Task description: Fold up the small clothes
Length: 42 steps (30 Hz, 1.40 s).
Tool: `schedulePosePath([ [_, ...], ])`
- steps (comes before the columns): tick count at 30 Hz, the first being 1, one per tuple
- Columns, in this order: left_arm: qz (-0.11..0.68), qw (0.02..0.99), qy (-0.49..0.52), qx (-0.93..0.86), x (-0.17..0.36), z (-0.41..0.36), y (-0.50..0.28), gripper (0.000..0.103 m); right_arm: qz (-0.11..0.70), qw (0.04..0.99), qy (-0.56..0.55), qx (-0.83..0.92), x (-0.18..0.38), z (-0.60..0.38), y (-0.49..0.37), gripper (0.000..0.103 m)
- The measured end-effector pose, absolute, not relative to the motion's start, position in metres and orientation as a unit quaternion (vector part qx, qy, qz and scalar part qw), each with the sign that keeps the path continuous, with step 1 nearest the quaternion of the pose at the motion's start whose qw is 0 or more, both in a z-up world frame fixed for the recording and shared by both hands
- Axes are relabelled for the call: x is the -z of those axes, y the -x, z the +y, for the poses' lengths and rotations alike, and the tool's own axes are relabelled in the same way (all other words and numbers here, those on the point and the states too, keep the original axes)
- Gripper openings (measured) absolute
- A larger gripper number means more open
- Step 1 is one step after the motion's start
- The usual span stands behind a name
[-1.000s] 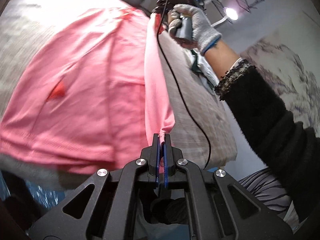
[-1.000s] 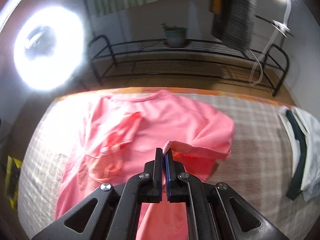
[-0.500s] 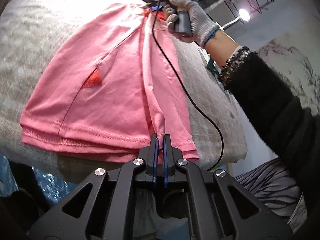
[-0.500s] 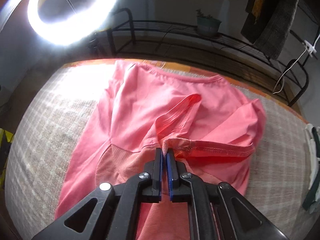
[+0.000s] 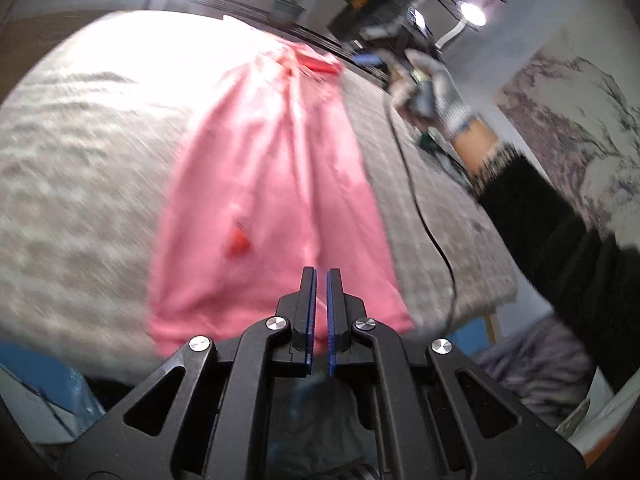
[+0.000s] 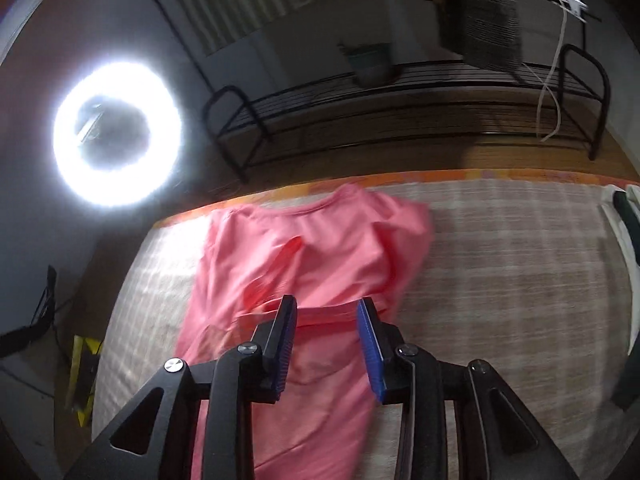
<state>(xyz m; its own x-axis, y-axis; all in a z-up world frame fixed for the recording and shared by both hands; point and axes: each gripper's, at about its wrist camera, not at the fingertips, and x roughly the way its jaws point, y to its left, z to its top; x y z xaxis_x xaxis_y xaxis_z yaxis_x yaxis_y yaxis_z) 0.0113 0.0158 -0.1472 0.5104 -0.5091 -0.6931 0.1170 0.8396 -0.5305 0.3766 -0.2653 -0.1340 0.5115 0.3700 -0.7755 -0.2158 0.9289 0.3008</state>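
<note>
A pink T-shirt (image 5: 272, 184) lies on the grey checked table cover (image 5: 80, 168), folded lengthwise into a narrow strip. My left gripper (image 5: 321, 276) hovers above the shirt's near hem, its jaws a narrow gap apart and empty. In the right wrist view the shirt (image 6: 320, 248) lies with its collar toward the far edge and a sleeve folded inward. My right gripper (image 6: 326, 310) is open and empty above the shirt's middle. In the left wrist view the right gripper (image 5: 416, 76), in a gloved hand, is beyond the shirt's far end.
A ring light (image 6: 116, 136) glares at the left. A black metal rack (image 6: 400, 96) stands behind the table. Folded white and dark clothes (image 6: 624, 224) lie at the table's right edge. A black cable (image 5: 424, 216) runs over the cover right of the shirt.
Both grippers have let go of the shirt's edge. The lifted side now lies folded over the shirt. The right gripper opened wide and both drew back and up.
</note>
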Motion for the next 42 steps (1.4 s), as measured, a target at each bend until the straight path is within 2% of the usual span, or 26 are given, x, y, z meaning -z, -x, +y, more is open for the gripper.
schedulePosePath([
  [5, 0.426, 0.86, 0.235, 0.151, 0.132, 0.047, -0.032, 0.001, 0.481, 0.862, -0.059, -0.147, 0.151, -0.256, -0.398, 0.035],
  [8, 0.428, 0.856, 0.247, 0.151, 0.138, 0.049, -0.037, 0.001, 0.489, 0.861, -0.038, -0.135, 0.159, -0.245, -0.409, 0.045],
  [11, 0.44, 0.849, 0.247, 0.159, 0.143, 0.045, -0.037, 0.001, 0.495, 0.86, -0.008, -0.127, 0.166, -0.242, -0.411, 0.044],
  [12, 0.442, 0.847, 0.247, 0.16, 0.144, 0.043, -0.039, 0.001, 0.498, 0.858, -0.005, -0.127, 0.169, -0.242, -0.413, 0.04],
  [14, 0.442, 0.846, 0.249, 0.163, 0.142, 0.042, -0.038, 0.001, 0.509, 0.85, -0.005, -0.135, 0.176, -0.242, -0.416, 0.022],
  [15, 0.44, 0.847, 0.249, 0.163, 0.141, 0.042, -0.037, 0.001, 0.517, 0.844, -0.003, -0.139, 0.179, -0.241, -0.417, 0.009],
  [16, 0.436, 0.849, 0.249, 0.164, 0.139, 0.043, -0.037, 0.001, 0.521, 0.841, -0.006, -0.146, 0.18, -0.241, -0.417, 0.0],
  [27, 0.435, 0.844, 0.261, 0.176, 0.14, 0.042, -0.042, 0.001, 0.481, 0.852, -0.07, -0.193, 0.133, -0.21, -0.442, 0.0],
  [38, 0.445, 0.841, 0.263, 0.161, 0.148, 0.048, -0.048, 0.001, 0.503, 0.841, -0.007, -0.199, 0.183, -0.133, -0.473, 0.0],
  [39, 0.444, 0.842, 0.261, 0.161, 0.148, 0.049, -0.048, 0.001, 0.509, 0.837, 0.006, -0.199, 0.189, -0.129, -0.473, 0.004],
  [40, 0.442, 0.844, 0.259, 0.16, 0.146, 0.049, -0.047, 0.001, 0.513, 0.835, 0.011, -0.199, 0.191, -0.13, -0.472, 0.019],
  [42, 0.44, 0.845, 0.259, 0.159, 0.145, 0.05, -0.047, 0.001, 0.505, 0.834, -0.017, -0.22, 0.182, -0.141, -0.468, 0.031],
])
